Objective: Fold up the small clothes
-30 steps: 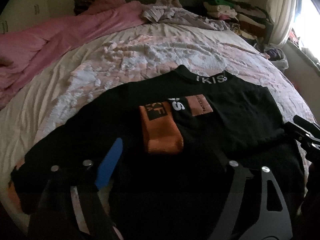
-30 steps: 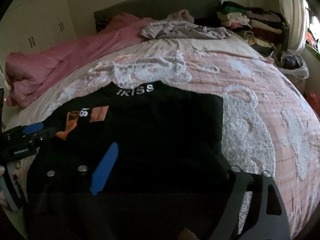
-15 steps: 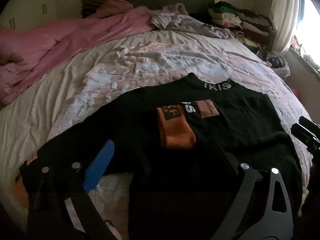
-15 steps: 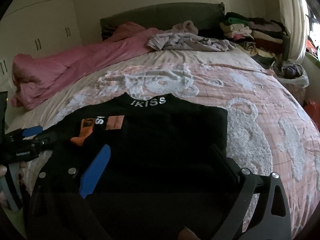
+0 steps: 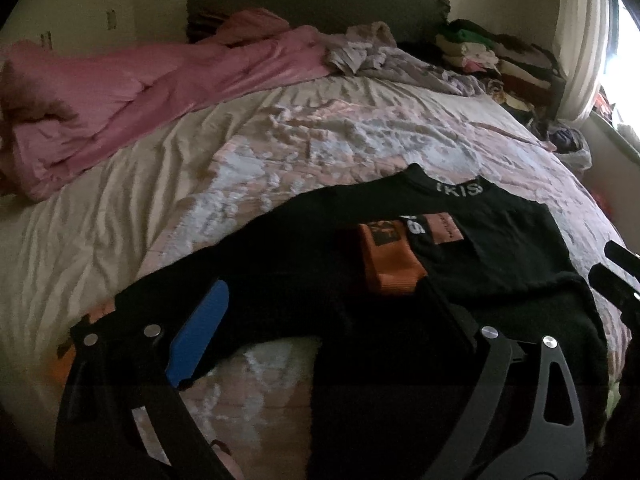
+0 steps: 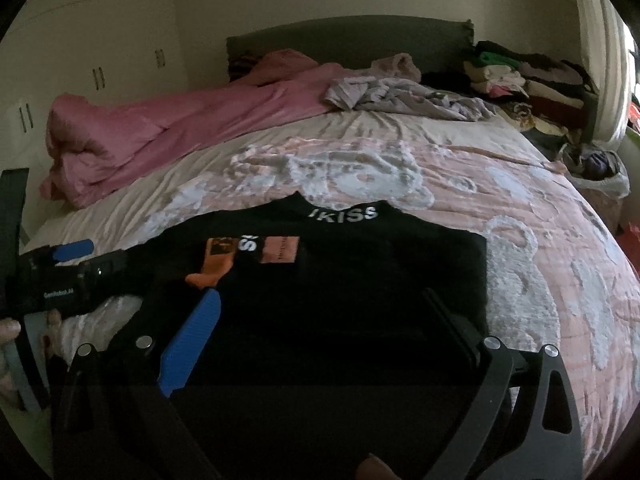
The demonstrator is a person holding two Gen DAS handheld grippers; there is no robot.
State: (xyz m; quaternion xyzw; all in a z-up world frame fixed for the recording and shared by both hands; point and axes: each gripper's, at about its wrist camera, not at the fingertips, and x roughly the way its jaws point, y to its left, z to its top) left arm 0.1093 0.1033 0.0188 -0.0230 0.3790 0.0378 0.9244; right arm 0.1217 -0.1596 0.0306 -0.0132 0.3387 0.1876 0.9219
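Note:
A black sweater (image 5: 500, 248) with white "IKISS" lettering on its collar lies on the bed; it also shows in the right wrist view (image 6: 360, 264). One sleeve with an orange cuff (image 5: 390, 268) is folded across its chest. The other sleeve (image 5: 248, 276) stretches out to the left. My left gripper (image 5: 324, 308) is open and empty above the lower left of the sweater. My right gripper (image 6: 320, 312) is open and empty above the sweater's lower hem. The left gripper also shows at the left edge of the right wrist view (image 6: 72, 268).
The bed has a pink and white bedspread (image 6: 540, 240). A pink duvet (image 5: 140, 92) lies bunched at the far left. A grey garment (image 5: 400, 64) lies near the headboard. Stacked clothes (image 6: 528, 80) sit at the far right. White cupboards (image 6: 92, 60) stand behind.
Both grippers have pulled back and risen from the sweater, so more of the bed shows. The sweater lies as before.

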